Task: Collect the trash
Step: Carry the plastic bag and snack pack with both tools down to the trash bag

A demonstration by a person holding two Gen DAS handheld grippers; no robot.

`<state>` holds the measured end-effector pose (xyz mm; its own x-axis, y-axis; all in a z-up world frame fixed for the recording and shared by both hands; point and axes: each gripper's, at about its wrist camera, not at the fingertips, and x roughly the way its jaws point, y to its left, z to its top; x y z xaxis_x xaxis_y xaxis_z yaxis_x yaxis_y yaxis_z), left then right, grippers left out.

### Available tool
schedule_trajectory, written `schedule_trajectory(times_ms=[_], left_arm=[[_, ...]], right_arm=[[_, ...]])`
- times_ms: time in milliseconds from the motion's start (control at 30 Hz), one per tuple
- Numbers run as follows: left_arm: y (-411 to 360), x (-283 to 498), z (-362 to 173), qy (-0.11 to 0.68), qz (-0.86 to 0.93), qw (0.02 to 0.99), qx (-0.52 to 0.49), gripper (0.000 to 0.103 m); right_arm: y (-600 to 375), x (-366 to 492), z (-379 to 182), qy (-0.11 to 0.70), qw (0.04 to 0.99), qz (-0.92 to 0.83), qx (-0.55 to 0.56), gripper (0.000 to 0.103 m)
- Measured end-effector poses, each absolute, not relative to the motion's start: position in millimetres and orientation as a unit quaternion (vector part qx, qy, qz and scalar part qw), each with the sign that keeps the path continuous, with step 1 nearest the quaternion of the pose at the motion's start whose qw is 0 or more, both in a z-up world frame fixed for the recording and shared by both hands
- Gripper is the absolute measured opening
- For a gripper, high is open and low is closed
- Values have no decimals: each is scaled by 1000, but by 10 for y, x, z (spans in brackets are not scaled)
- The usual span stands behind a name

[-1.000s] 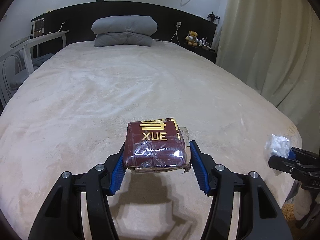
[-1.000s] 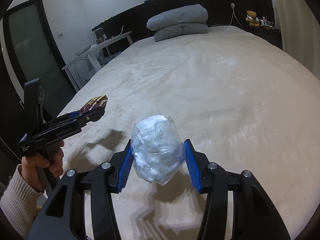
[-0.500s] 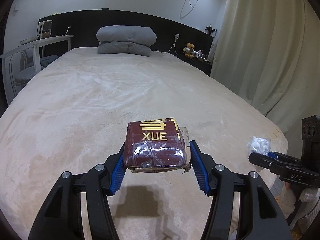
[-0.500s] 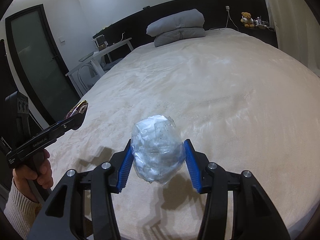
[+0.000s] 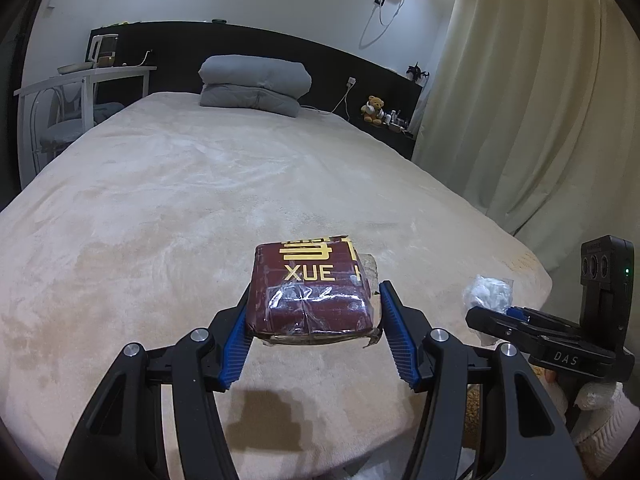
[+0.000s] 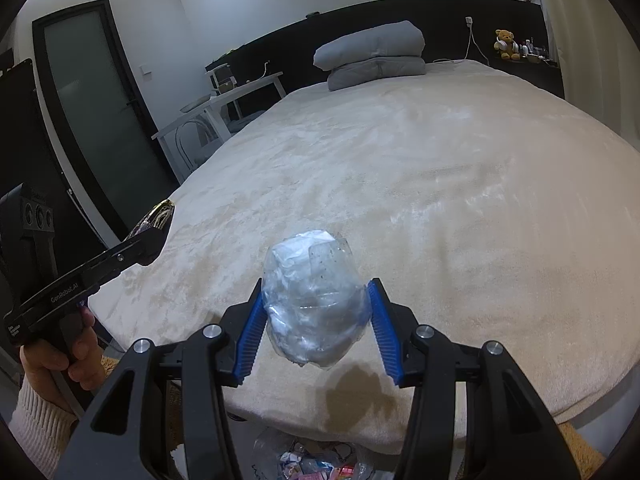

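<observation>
1. Left wrist view: one dark red packet [image 5: 312, 300] marked "XUE" is seen clamped in the left tongs [image 5: 314, 336], held over the beige bed [image 5: 180, 208].
2. Right wrist view: one crumpled clear plastic wad [image 6: 314, 300] is seen clamped in the right tongs [image 6: 316, 328], also above the bed.
3. Two stacked grey pillows [image 5: 254, 86] and one teddy bear [image 5: 374, 109] are seen in both views.
4. Only the right view shows a bin of mixed wrappers [image 6: 316, 462] below the bed's foot, plus the hand [image 6: 66, 360] on the left tool.
</observation>
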<state>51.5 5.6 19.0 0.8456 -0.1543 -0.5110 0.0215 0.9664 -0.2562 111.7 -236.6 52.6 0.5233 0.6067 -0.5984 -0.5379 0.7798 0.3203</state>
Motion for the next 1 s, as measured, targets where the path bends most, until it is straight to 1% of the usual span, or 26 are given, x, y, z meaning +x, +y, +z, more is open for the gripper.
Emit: schedule_trajectory(times_ms=[433,633,1000], left_arm=[[-146,-36,116,269,-44,954,-127,58],[-224,-268,69,269,-52,953,-132,58],[-353,-460,-161,316,-31,939,-135,58]], right_arm=[[-2421,650,456,365,867,336,44,50],[-2364,460,367,380,858,344,38,50],[-2273,279,132,431,821,373,30,50]])
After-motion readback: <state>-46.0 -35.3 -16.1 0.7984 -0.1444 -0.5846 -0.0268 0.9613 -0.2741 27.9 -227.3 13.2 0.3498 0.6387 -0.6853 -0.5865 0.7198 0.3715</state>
